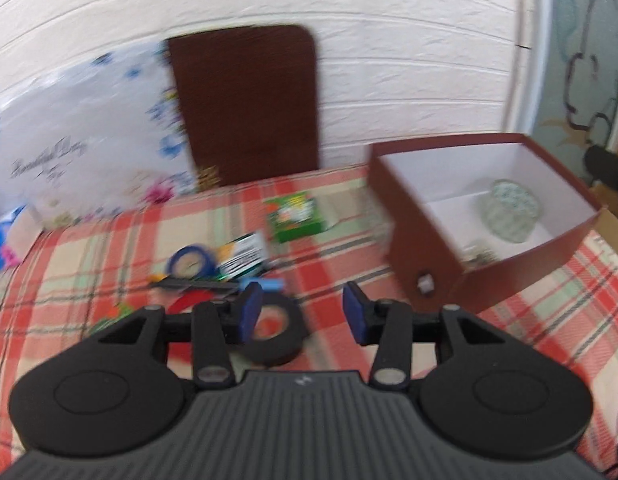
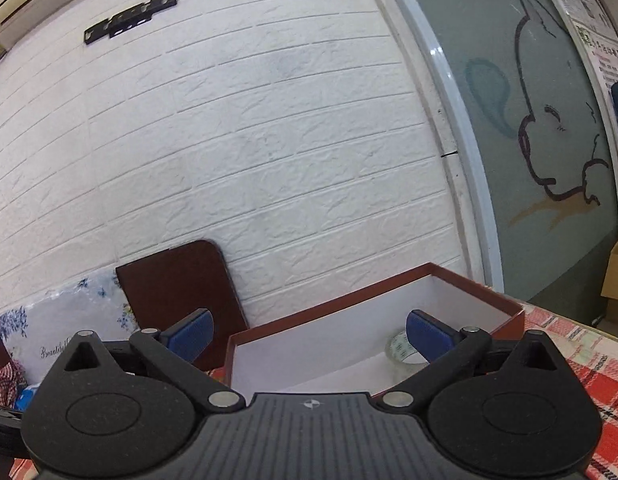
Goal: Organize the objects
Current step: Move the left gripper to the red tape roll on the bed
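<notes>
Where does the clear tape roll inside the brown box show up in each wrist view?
Left wrist: the clear tape roll lies at right of centre, on the white floor of the open brown cardboard box.
Right wrist: the roll sits low, right of centre, partly behind the right tool's blue finger.
Shared landmark: dark brown rounded board leaning on the wall.

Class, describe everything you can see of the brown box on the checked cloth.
The brown box is a lidless rectangular carton, seemingly cardboard, reddish-brown outside and white inside. It stands upright on the red plaid tablecloth, near the white brick wall. Inside lie a clear tape roll and a smaller, blurred item in the near corner. A small grey mark shows low on its near side. Neither open gripper touches it: the left gripper is short of it, the right gripper above its rim.
</notes>
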`<state>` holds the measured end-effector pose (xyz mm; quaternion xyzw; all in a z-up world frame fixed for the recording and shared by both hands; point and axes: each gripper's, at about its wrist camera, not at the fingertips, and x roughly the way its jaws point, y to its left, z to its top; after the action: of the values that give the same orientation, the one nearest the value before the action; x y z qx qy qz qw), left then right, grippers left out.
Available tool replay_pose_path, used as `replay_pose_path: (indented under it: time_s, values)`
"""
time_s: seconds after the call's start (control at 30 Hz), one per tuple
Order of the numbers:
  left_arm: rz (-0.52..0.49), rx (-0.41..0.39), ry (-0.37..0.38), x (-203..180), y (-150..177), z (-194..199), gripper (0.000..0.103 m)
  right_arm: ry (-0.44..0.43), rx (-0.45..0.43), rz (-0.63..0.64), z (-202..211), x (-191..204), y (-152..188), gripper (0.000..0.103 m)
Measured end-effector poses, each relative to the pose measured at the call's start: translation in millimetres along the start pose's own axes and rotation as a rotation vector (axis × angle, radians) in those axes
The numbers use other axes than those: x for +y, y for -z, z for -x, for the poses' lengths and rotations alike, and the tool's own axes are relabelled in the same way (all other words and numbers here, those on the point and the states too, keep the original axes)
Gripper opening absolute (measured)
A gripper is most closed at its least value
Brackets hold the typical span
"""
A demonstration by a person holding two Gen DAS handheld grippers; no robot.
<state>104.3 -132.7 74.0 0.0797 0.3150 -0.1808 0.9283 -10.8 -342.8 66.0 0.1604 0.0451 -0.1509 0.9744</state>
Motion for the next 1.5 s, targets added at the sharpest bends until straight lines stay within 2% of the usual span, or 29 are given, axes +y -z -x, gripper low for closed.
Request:
replay_pose_path:
  time_s: [0.13,0.23,0.3,0.37,0.4,0.43,0.47,0.53,0.63,0.7,0.8,0.87,0.97,1.03,1.17,1.27,1.3,1.33,1.37,1.43,1.5]
  values:
    - [0.117,-0.005,-0.076,63.4,40.5,-5.9,0.052,-0.065,0.049,0.072,2.2,38.1,17.3,0.103]
    - [0.204,0.008,-0.189,116.5,79.1,-14.6,0.052,-0.150,0.161,0.139,-1.9,66.7,40.5,0.103]
    - [0.219,0.015,-0.284,148.2,102.7,-22.4,0.052,-0.198,0.247,0.206,-9.0,87.7,62.0,0.100]
    - [0.224,0.019,-0.376,175.7,124.9,-30.6,0.052,-0.255,0.346,0.261,-18.9,107.6,84.7,0.086]
    - [0.246,0.025,-0.397,188.4,135.9,-33.4,0.056,-0.289,0.398,0.280,-26.3,117.1,95.7,0.082]
    - [0.289,-0.026,-0.368,199.8,146.2,-28.4,0.060,-0.319,0.440,0.296,-33.4,125.8,104.7,0.074]
    - [0.347,-0.061,-0.330,209.9,152.3,-23.7,0.061,-0.349,0.471,0.322,-40.2,136.9,113.2,0.067]
    - [0.393,-0.099,-0.288,217.5,156.4,-18.9,0.066,-0.380,0.481,0.403,-53.6,157.6,126.0,0.060]
    - [0.358,-0.096,-0.274,211.2,153.5,-22.3,0.076,-0.410,0.452,0.573,-75.8,190.1,143.0,0.061]
    - [0.344,-0.089,-0.266,209.3,150.0,-26.6,0.080,-0.432,0.465,0.678,-92.2,208.3,153.4,0.062]
    - [0.349,-0.092,-0.256,207.6,152.3,-27.8,0.081,-0.439,0.439,0.785,-110.0,229.8,169.2,0.072]
    - [0.354,-0.096,-0.248,209.3,153.9,-27.6,0.081,-0.419,0.432,0.834,-121.4,237.9,177.7,0.074]
    - [0.356,-0.097,-0.245,210.7,154.1,-27.8,0.082,-0.421,0.445,0.785,-124.8,233.7,173.6,0.073]
    - [0.357,-0.097,-0.244,211.9,154.0,-27.5,0.082,-0.427,0.459,0.762,-110.3,225.0,167.2,0.073]
    - [0.357,-0.100,-0.242,212.4,154.0,-27.5,0.082,-0.485,0.499,0.686,-50.2,181.9,163.5,0.073]
    - [0.350,-0.097,-0.247,211.5,153.8,-27.5,0.082,-0.461,0.569,0.553,-12.2,134.7,166.7,0.072]
    - [0.346,-0.095,-0.250,210.4,153.6,-27.5,0.082,-0.446,0.576,0.501,-2.7,121.4,163.6,0.075]
    - [0.337,-0.089,-0.256,209.1,152.8,-28.2,0.082,-0.419,0.583,0.466,4.9,110.7,160.7,0.087]
    - [0.321,-0.077,-0.264,206.4,150.9,-29.6,0.082,-0.398,0.583,0.445,9.7,102.5,158.4,0.091]
    - [0.268,-0.047,-0.286,196.7,145.0,-31.2,0.079,-0.372,0.586,0.421,13.5,92.7,158.5,0.090]
    - [0.231,-0.021,-0.233,181.2,137.8,-26.6,0.071,-0.374,0.579,0.423,16.9,92.3,158.9,0.089]
